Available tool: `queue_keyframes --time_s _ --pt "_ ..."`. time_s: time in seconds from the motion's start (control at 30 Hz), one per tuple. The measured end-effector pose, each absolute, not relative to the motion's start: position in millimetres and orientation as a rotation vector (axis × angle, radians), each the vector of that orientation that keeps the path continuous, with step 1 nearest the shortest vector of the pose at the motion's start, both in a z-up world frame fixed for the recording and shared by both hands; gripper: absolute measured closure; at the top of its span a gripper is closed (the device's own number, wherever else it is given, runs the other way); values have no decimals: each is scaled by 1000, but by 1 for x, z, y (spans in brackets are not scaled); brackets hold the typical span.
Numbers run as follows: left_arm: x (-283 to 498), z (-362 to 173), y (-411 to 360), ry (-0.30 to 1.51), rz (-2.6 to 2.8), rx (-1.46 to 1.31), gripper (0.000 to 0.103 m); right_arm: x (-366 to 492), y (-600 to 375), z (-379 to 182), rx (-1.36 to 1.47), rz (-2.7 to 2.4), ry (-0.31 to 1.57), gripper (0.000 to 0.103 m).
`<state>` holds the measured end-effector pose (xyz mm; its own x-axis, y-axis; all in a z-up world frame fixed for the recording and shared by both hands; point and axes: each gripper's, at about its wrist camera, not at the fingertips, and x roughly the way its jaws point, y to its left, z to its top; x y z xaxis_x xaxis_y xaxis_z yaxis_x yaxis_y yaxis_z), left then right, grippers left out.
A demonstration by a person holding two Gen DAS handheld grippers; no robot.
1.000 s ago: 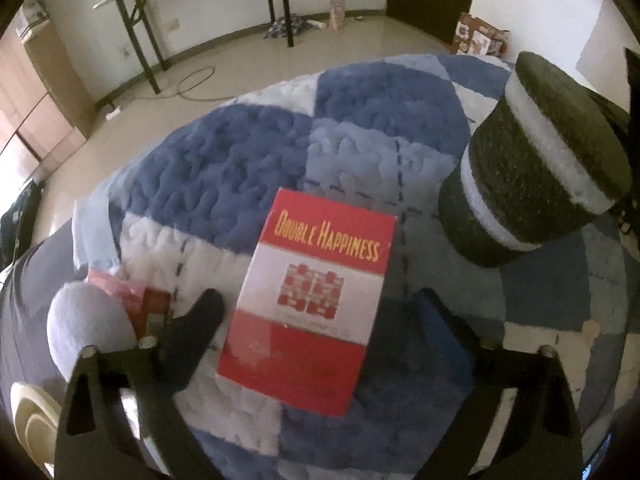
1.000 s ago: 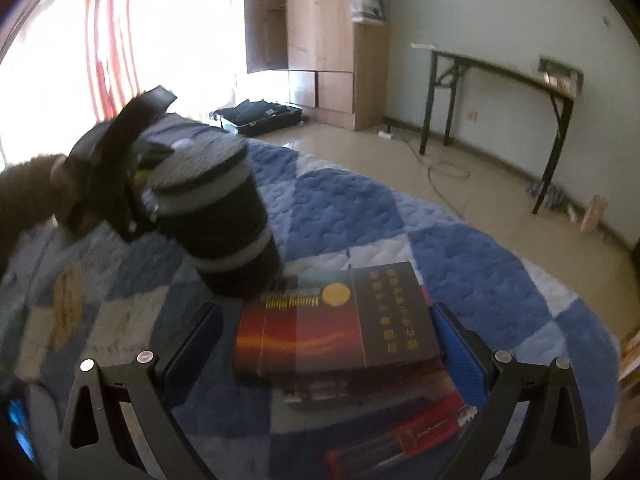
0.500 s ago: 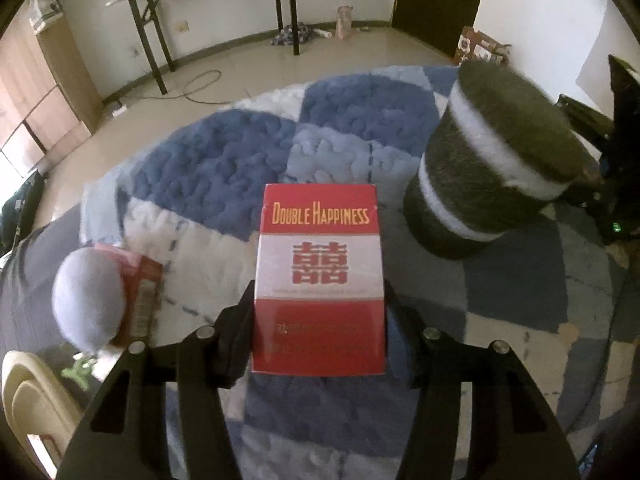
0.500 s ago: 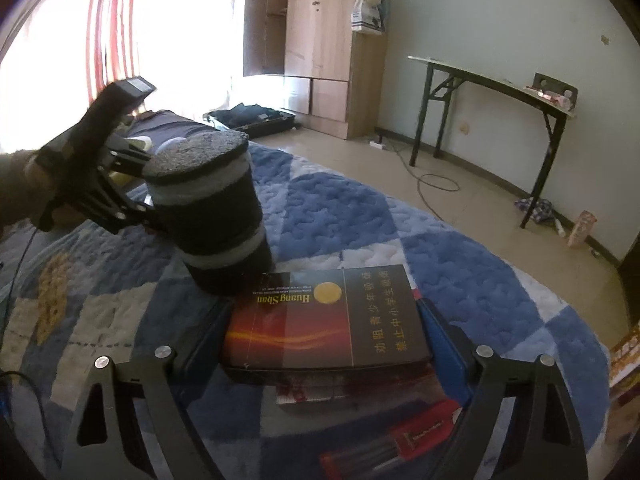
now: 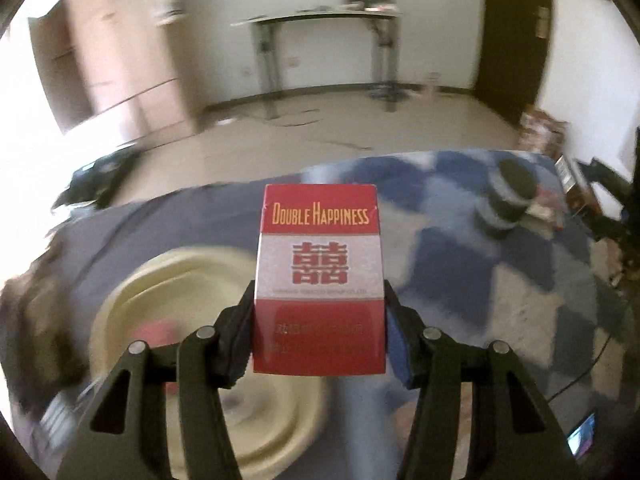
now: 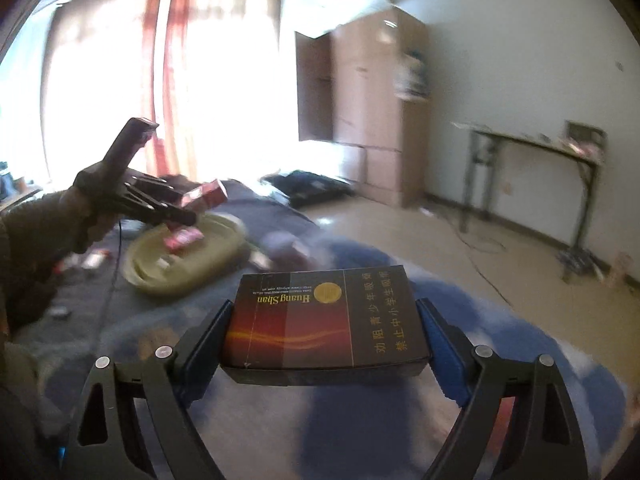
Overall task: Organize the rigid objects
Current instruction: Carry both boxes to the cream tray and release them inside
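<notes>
My left gripper (image 5: 320, 332) is shut on a red and white Double Happiness box (image 5: 320, 276) and holds it in the air above a cream oval basin (image 5: 168, 292). My right gripper (image 6: 326, 340) is shut on a dark Huang Shan box (image 6: 328, 316), lifted above the blue checked blanket (image 6: 360, 432). In the right wrist view the left gripper (image 6: 176, 208) with its red box (image 6: 204, 196) hovers over the cream basin (image 6: 216, 256), which holds small red packs.
A dark cylinder with white bands (image 5: 508, 204) stands on the blanket (image 5: 460, 264) at right. A wardrobe (image 6: 372, 120), a black-legged table (image 6: 532, 148) and an open dark suitcase (image 6: 312, 188) stand on the floor beyond.
Both grippers closed on their boxes and lifted them. The left one swung left over the cream basin; the right one rose and turned towards the basin too.
</notes>
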<state>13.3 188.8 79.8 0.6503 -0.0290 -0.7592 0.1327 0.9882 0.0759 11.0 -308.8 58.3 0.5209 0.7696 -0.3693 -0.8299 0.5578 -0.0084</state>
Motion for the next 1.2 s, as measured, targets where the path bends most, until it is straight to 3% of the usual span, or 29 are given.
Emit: queue_keyframes --time_s 0.13,0.3,0.43,0.77,0.83,0.9,1.0,1.2 --pt "-20 60 265 928 62 18 46 9 -206 74 -181 1107 349 14" --pt "-33 0 331 1036 143 -98 46 17 -43 48 -345 1260 408 14" --pt "-27 -38 341 1096 109 -110 46 35 38 15 -475 1247 494 14" --pt "-9 -53 342 1078 99 -103 45 63 145 -27 -603 1212 613 14" --pt "-15 -46 343 1055 80 -143 33 59 151 -37 -634 1212 645 14" --pt "-25 -31 343 994 98 -152 5 60 152 -35 -618 1210 651 10" --pt "-38 -2 337 923 80 -156 1 63 127 -5 -442 1205 589 0" --pt "-13 42 278 870 -21 -77 0 65 -11 76 -175 1062 381 0"
